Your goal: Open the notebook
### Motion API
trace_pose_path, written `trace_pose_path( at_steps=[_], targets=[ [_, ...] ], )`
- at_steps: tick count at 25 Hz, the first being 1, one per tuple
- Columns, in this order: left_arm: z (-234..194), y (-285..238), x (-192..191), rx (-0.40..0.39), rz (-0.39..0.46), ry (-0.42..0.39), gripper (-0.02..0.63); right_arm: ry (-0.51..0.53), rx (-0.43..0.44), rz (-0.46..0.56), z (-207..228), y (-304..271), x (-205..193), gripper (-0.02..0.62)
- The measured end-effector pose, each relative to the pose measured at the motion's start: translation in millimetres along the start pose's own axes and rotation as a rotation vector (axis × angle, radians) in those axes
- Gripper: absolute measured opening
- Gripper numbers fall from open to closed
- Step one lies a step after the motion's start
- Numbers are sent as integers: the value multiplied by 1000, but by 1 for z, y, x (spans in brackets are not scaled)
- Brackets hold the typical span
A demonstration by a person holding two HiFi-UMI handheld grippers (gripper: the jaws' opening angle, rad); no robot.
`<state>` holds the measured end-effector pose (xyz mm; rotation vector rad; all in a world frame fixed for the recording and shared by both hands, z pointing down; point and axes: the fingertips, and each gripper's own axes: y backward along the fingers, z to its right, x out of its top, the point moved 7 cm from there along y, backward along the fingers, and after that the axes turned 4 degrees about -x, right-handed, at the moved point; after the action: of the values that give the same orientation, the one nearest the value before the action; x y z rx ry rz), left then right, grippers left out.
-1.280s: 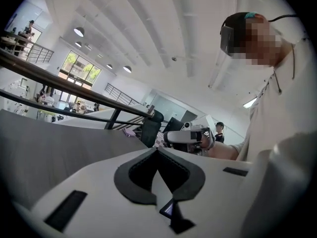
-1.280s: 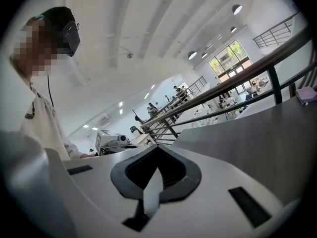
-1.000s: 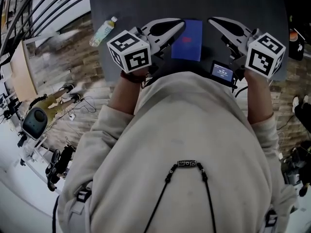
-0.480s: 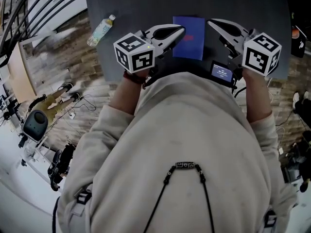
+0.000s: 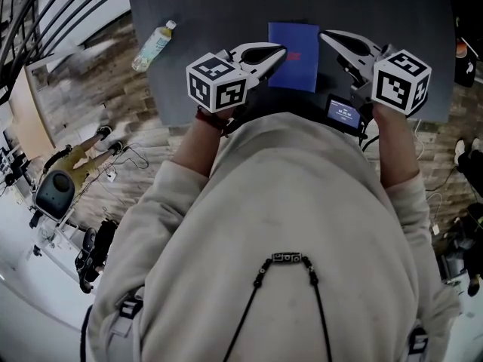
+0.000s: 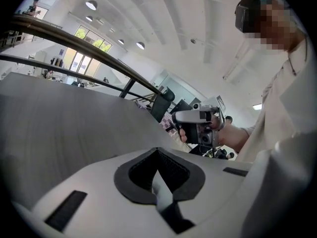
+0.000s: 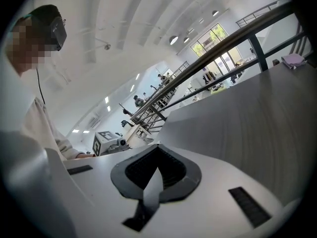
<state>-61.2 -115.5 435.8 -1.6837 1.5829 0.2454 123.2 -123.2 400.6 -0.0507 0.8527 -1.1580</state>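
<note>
A clear plastic bottle (image 5: 153, 46) with a pale label lies on its side at the far left, at the left edge of the dark grey matte surface (image 5: 226, 6); whether it rests on that surface or on the wood-plank floor (image 5: 113, 138) beside it cannot be told.

The left claw (image 5: 280, 49), smooth grey plastic with a black-and-white marker cube (image 5: 217, 82) at its near end, reaches away from the person and angles in to the right. Its ribbed black pads (image 6: 171, 170) are pressed together with nothing between them. In the head view its tip overlaps the left edge of the blue rectangular notebook (image 5: 296, 57); contact cannot be judged.

The notebook lies flat and closed on the surface, between the two claws, its plain cover bearing a small reddish mark.

The right claw (image 5: 325, 35), of the same grey shell, angles in to the left, its tip just beside the notebook's far right corner. Its pads (image 7: 141, 170) are also closed together and empty.

A small black device with a lit screen (image 5: 346, 111) sits near the right wrist. Bare forearms extend from pushed-up cream fabric sleeves (image 5: 170, 194).
</note>
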Motion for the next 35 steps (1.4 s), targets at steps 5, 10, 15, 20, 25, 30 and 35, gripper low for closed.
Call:
trace_pose_path(
  at_steps=[5, 10, 15, 20, 25, 30, 35],
  targets=[
    [-7, -6, -16, 17, -44, 18, 6, -3, -20, -11, 9, -2, -3, 15],
    [-18, -10, -29, 32, -105, 7, 6, -121, -20, -27, 31, -14, -18, 15],
    [-32, -15, -37, 43, -149, 17, 6, -211, -71, -68, 59, -35, -42, 16],
    [-40, -21, -47, 64, -220, -23, 6, -246, -141, -100, 82, -40, -61, 17],
    [-49, -27, -57, 78, -272, -27, 6, -259, -240, -167, 103, -41, -78, 17],
    [-58, -34, -72, 103, -341, -61, 6, -315, -253, -227, 117, -49, -95, 20],
    [-63, -40, -82, 107, -360, -43, 6, -283, -260, -294, 121, -57, -107, 72]
  ],
)
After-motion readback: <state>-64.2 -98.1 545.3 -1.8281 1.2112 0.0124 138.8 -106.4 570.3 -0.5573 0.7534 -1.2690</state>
